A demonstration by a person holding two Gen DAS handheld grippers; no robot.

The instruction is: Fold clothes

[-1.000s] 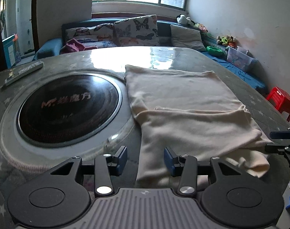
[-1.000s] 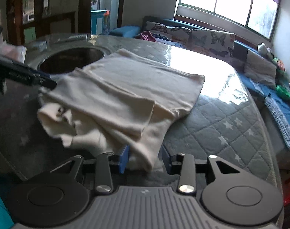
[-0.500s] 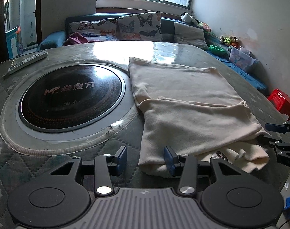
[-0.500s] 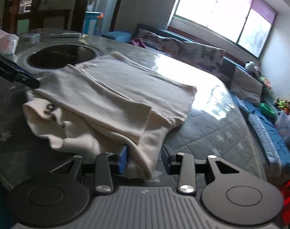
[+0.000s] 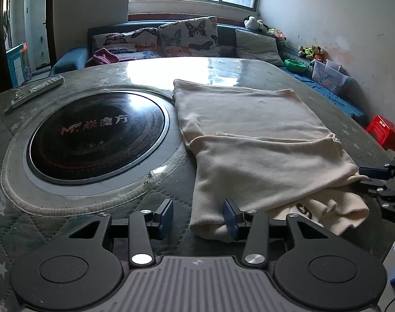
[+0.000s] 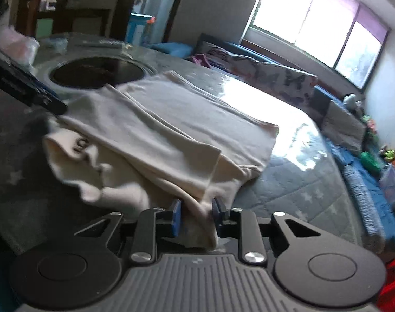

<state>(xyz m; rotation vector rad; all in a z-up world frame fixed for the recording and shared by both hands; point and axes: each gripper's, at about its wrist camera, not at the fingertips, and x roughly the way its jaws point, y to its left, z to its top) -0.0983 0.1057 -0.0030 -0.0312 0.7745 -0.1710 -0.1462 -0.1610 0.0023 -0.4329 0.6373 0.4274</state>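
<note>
cream garment (image 5: 252,140) lies partly folded on your quilted table (image 5: 93,202), just beside the round black cooktop (image 5: 96,135). your left gripper (image 5: 197,217) stands apart around its near corner; your right gripper (image 6: 196,214) has just been closing, the hem between its pads.

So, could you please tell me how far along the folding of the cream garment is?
Partly done: the cream fabric garment lies on the quilted grey table with one flap already folded across. The right gripper has just been closing on its near corner; the left gripper is open at the other. The final fold remains.
</note>
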